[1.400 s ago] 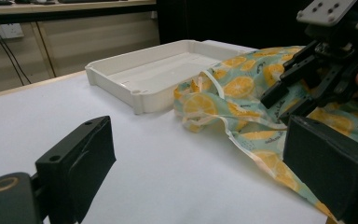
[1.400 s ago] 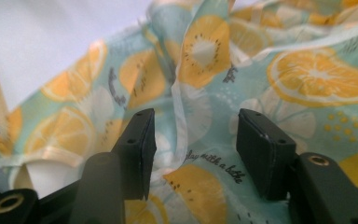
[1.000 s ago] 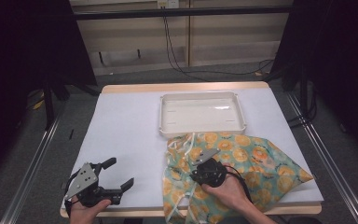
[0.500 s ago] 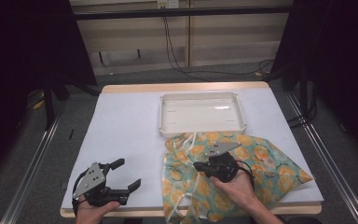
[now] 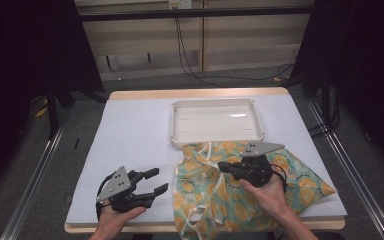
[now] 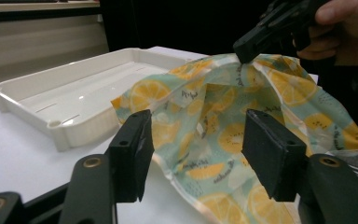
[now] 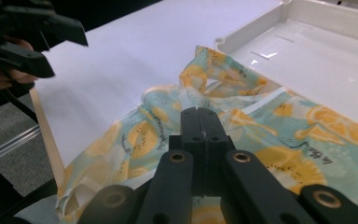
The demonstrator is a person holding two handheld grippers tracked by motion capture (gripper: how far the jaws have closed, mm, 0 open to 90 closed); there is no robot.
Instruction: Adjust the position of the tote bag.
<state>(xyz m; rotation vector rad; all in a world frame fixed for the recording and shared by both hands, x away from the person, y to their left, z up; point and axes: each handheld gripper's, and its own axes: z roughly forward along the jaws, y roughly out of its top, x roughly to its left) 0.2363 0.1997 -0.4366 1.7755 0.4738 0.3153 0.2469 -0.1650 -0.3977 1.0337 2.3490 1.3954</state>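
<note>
Right claw [image 5: 223, 166] lifted cloth [image 5: 300, 175]; left claw [image 5: 156, 181] narrowed

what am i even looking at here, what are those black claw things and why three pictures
A person sits at a table with a hand-held tool in each hand; each tool has two black jaws that work like tongs.

The high view looks down from above the person. The other two pictures come from small cameras riding on the tools, looking along their jaws.

On the table lie a white tray, nothing in it, and a cloth printed with lemon slices, partly touching the tray's near edge.

The right gripper has its jaws shut and pinches a fold of the cloth, lifted a little, as the left gripper view shows. The left gripper has just been closing but grips nothing yet; the cloth's edge lies ahead of it.
</note>
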